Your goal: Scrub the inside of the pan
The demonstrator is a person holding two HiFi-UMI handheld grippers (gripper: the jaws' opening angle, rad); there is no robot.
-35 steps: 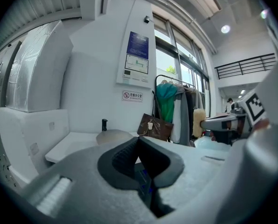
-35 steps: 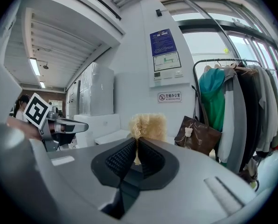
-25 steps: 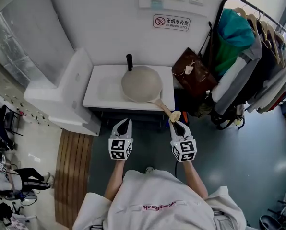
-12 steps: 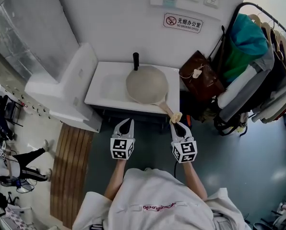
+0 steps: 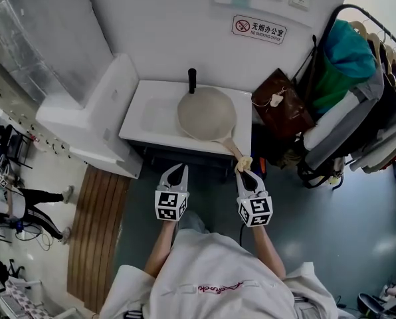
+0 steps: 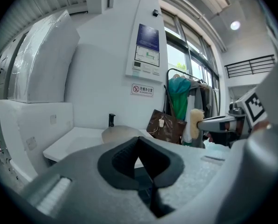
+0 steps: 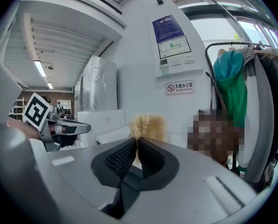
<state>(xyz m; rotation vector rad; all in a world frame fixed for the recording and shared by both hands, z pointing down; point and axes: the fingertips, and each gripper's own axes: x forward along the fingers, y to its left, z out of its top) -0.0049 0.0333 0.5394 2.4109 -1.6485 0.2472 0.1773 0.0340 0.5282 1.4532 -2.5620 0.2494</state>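
A round beige pan (image 5: 206,113) lies in the white sink counter (image 5: 141,128), its wooden handle (image 5: 230,147) pointing out over the front edge. In front of the black tap (image 5: 192,80) is where it rests. My right gripper (image 5: 245,172) hovers just off the handle's end, shut on a pale yellow sponge (image 5: 243,163); the right gripper view shows that sponge (image 7: 148,126) sticking out past the jaws. My left gripper (image 5: 177,169) hangs before the counter's front edge, shut with nothing in it. From the left gripper view the pan (image 6: 118,133) lies ahead.
A brown bag (image 5: 281,105) leans beside the counter's right end, with a rack of hanging clothes (image 5: 357,92) further right. A tall white unit (image 5: 85,115) adjoins the counter on the left. A wooden slat mat (image 5: 95,231) lies on the floor at left.
The head view has shifted, so the sink and pan sit lower and further right. Both grippers keep their pose before the counter, the right still holding the sponge.
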